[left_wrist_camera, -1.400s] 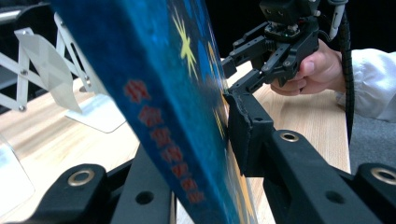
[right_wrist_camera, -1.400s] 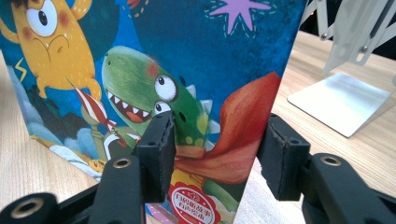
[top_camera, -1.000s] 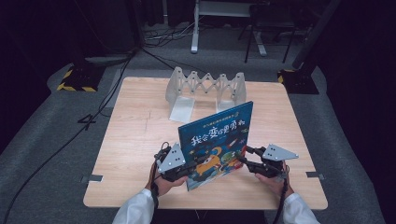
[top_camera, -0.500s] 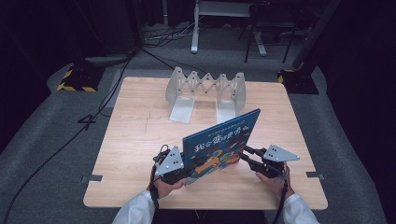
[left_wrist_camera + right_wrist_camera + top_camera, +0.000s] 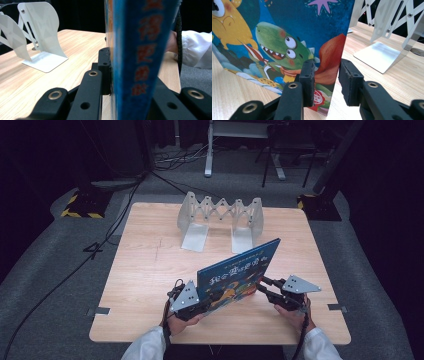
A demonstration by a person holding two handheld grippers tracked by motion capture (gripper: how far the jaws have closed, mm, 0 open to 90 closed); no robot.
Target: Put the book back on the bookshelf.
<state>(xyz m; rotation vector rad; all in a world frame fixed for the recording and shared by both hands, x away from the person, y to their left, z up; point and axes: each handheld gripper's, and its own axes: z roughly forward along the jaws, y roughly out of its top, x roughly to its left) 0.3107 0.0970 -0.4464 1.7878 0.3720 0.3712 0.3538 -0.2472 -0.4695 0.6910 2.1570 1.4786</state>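
**2 grippers on 1 picture book, near edge of table**

Held upright on its lower edge over the near half of the wooden table [image 5: 140, 270]: blue picture book [image 5: 239, 272], tilted so the top edge climbs from lower left to upper right in the high view, cover with yellow lettering facing the person. In front of the expanding white metal book rack [image 5: 220, 217], well apart from it.

Left gripper [image 5: 196, 306]: at the book's lower left corner, a hand [image 5: 180, 322] wrapped round its body. In the left gripper view [image 5: 125, 82], book's spine running straight up between the 2 black jaws, 1 jaw pressed to the cover side, the other against the far side; clamped on the book.

Right gripper [image 5: 260, 286]: at the book's right edge, low down, grey 3-cornered plate on top. In the right gripper view [image 5: 325, 82], 2 jaws standing apart, astride the cover's edge by the green dinosaur and red cape; left pad seems to lie against the printed cover, right pad clear of the page edge with a gap of bare table between. Not closed on the book.

White sleeve [image 5: 195, 50] beyond the spine in the left gripper view
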